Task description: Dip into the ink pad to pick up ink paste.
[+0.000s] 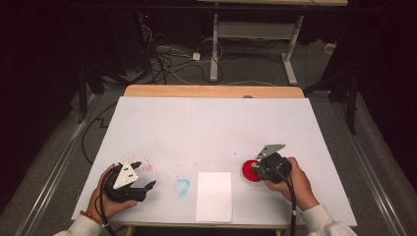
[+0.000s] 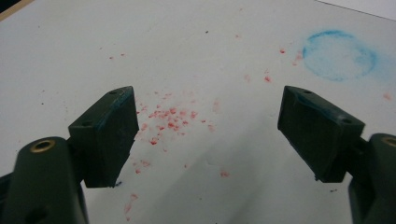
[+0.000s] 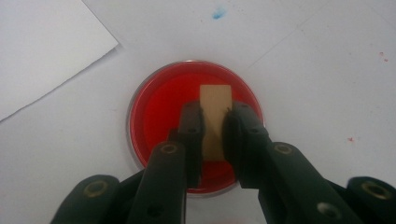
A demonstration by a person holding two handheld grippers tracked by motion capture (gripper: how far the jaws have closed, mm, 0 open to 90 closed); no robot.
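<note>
A: Right gripper (image 3: 214,122), what has it got?

B: Jaws closed down on a small tan rectangular block (image 3: 215,119), wood or card, can't tell which. Block stands between the pads, its upper end sticking out past the jaw tips toward 12 o'clock in the right gripper view.

A: And under it?

B: A round shallow dish of red paint (image 3: 159,116), clear rim. The block sits over the dish centre; whether its lower end touches the paint I can't tell. From the high view the dish (image 1: 247,173) lies at about 4 o'clock on the white-covered table (image 1: 211,128), right hand (image 1: 290,184) behind it.

A: Left gripper (image 2: 208,135)?

B: Jaws spread wide, holding nothing. It hangs over a scatter of red paint flecks (image 2: 168,119) on the white sheet. A smudged blue ring stain (image 2: 338,56) lies at 1 o'clock from it.

A: Anything between the two?

B: A blank white rectangular paper sheet (image 1: 214,195), at 6 o'clock on the table, just beside the dish, the blue ring on its other side. Left gripper (image 1: 142,179) sits near 8 o'clock.
</note>
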